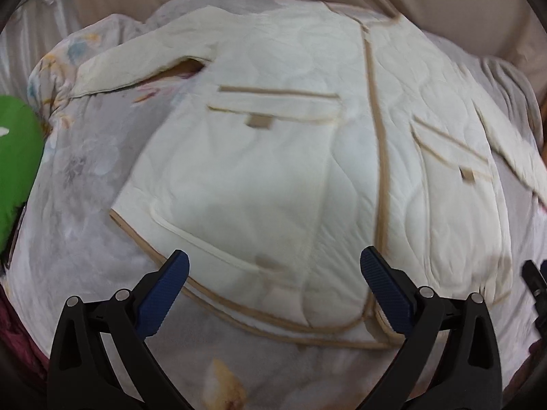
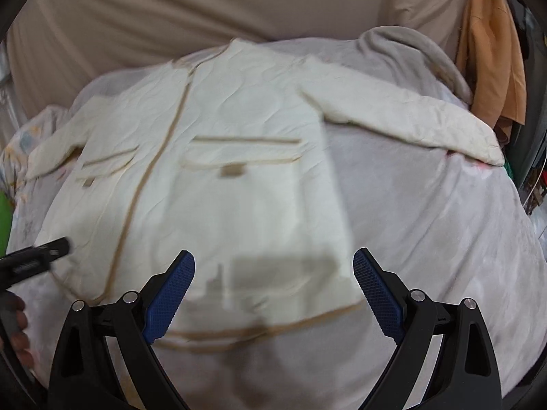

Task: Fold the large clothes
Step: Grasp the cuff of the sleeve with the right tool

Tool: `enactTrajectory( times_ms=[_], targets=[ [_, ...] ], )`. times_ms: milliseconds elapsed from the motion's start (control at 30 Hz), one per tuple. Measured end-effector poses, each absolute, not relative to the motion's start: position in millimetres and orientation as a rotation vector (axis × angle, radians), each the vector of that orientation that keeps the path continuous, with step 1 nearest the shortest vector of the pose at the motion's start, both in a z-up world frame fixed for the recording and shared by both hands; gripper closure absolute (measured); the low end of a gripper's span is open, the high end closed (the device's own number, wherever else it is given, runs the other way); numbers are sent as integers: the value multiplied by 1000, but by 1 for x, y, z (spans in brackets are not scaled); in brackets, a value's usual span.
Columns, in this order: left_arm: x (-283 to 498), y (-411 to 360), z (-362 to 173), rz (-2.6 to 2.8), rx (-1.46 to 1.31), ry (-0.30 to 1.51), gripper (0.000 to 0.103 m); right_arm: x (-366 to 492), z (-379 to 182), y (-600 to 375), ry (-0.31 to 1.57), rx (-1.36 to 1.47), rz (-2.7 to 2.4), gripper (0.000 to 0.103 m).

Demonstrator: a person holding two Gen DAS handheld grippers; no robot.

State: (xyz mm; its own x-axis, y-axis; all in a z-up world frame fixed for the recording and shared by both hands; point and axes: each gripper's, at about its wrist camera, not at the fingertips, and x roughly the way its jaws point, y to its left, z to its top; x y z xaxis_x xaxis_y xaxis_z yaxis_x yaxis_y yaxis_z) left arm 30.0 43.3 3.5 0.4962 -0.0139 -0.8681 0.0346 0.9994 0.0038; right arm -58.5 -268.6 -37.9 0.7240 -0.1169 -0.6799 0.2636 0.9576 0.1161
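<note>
A cream quilted jacket (image 1: 273, 157) with tan trim lies face up and spread flat on a grey floral bedcover (image 1: 78, 205), both sleeves out to the sides. It also shows in the right wrist view (image 2: 239, 171). My left gripper (image 1: 275, 266) is open and empty, hovering over the jacket's lower hem near the front opening. My right gripper (image 2: 273, 268) is open and empty above the hem on the jacket's right half. The left gripper's tip (image 2: 51, 251) shows at the left edge of the right wrist view.
A beige curtain (image 2: 171, 10) hangs behind the bed. A green object (image 1: 17, 153) sits at the bed's left edge. An orange cloth (image 2: 489, 54) hangs at the far right. A grey blanket (image 2: 410, 44) is bunched at the bed's far right.
</note>
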Motion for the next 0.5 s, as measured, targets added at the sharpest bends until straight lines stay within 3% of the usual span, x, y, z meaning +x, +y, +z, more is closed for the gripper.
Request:
enactTrajectory(
  times_ms=[267, 500],
  targets=[
    [69, 76, 19, 113, -81, 961, 5, -63, -54, -500, 535, 655, -448, 11],
    [96, 56, 27, 127, -90, 949, 5, -38, -84, -623, 423, 914, -571, 11]
  ],
)
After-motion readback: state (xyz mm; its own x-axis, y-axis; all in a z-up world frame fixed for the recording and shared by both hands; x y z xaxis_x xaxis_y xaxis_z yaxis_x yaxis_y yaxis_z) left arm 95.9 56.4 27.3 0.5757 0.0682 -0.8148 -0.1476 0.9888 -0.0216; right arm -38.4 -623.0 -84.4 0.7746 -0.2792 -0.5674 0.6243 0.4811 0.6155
